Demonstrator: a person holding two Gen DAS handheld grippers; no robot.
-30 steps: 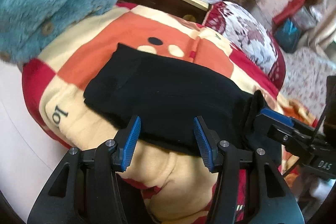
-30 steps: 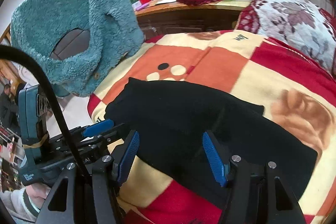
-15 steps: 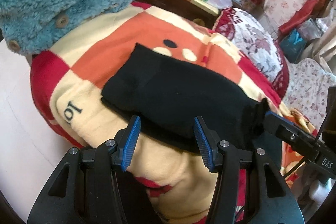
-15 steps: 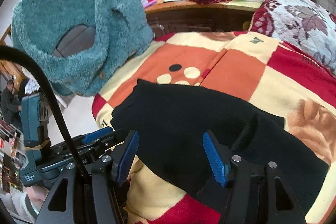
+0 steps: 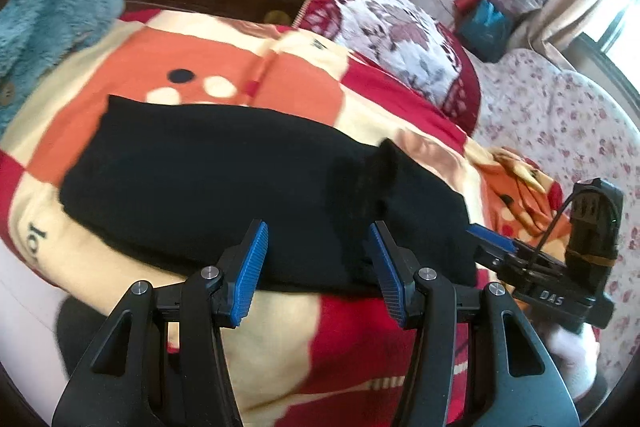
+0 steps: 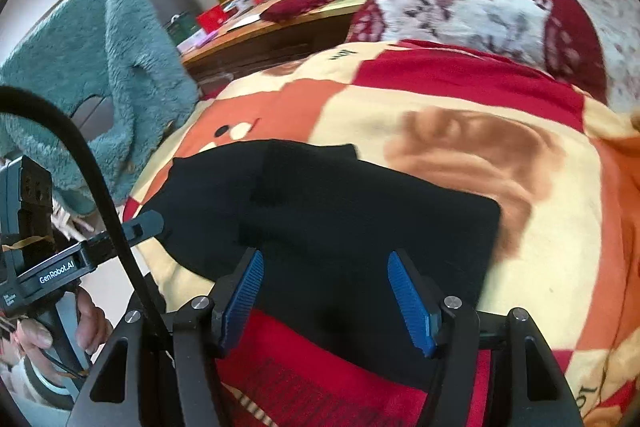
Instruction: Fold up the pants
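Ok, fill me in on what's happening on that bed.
A person with a handheld gripper in each hand is folding black pants on a patchwork blanket. The pants lie in a folded slab with one bit of cloth sticking up. The left gripper and right gripper are both open at the near edge, gripping nothing.

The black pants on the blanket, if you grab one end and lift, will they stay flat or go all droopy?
Probably droopy: the black pants are soft cloth, already bunched into a little peak near one end. They likely won't slide much, since the fuzzy blanket should grip them. Both the left gripper and right gripper are open.
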